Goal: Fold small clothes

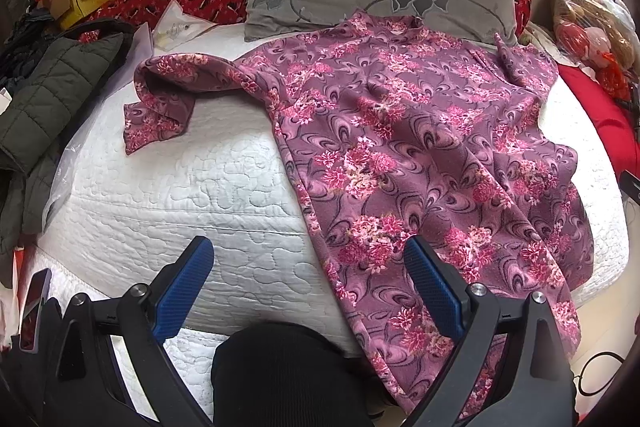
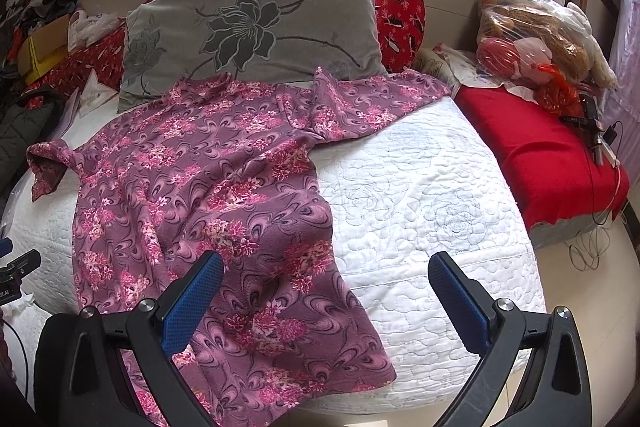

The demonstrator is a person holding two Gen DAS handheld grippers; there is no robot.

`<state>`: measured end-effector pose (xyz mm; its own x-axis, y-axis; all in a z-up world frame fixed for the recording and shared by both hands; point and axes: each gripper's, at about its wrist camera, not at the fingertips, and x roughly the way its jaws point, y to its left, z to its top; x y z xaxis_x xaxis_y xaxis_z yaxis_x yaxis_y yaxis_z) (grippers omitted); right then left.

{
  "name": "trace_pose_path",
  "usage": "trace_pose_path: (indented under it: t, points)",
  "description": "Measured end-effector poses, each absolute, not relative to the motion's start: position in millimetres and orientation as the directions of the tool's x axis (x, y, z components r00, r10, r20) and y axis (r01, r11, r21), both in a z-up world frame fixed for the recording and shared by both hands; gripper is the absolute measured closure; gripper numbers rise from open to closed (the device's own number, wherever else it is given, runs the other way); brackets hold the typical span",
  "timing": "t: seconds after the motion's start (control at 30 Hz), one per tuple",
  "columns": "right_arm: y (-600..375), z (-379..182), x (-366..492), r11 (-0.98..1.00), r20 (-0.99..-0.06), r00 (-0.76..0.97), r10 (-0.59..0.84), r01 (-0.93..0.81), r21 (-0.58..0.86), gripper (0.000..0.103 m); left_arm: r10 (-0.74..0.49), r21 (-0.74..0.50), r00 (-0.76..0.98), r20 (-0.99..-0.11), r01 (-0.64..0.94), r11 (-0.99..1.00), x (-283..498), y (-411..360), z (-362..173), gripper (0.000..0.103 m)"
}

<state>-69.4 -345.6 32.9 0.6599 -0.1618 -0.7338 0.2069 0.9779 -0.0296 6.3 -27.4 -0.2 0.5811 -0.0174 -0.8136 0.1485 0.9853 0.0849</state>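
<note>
Lying spread on the bed, long axis running from pillow toward the viewer, the top has its hem just under both wide-open, empty hand-held grippers, left and right.

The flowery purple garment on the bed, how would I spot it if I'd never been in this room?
Start at the white quilted bed and look toward the grey pillow at its head. The purple garment lies spread flat from that pillow down over the bed's near edge, sleeves out to both sides. It is the only pink-flowered purple cloth there; the dark padded jacket beside it is plain.
</note>
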Motion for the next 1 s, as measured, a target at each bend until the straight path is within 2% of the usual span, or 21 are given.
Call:
trace_pose_path:
  t: [0.33,0.67,0.83,1.0]
  points:
    - [-352,20,-60,0.977,-0.749,0.643,-0.159,0.210,-0.027,0.001,0.005,0.091,0.542,-0.840,0.131,0.987,23,-23,-12,0.006]
    - [-392,-19,-44,0.966,-0.814,0.559,-0.159,0.258,-0.012,0.011,0.004,-0.026,0.392,-0.920,-0.070,0.997,71,30,-44,0.006]
    - [-392,-48,-31,0.975,-0.864,0.495,-0.086,0.222,0.030,0.020,-0.091,-0.098,0.258,-0.962,-0.015,0.995,69,0,-69,0.006]
    - [-380,-64,-32,0.986,-0.889,0.452,-0.070,0.165,0.006,0.021,-0.125,-0.122,0.120,-0.985,0.027,0.992,50,-17,-84,0.006]
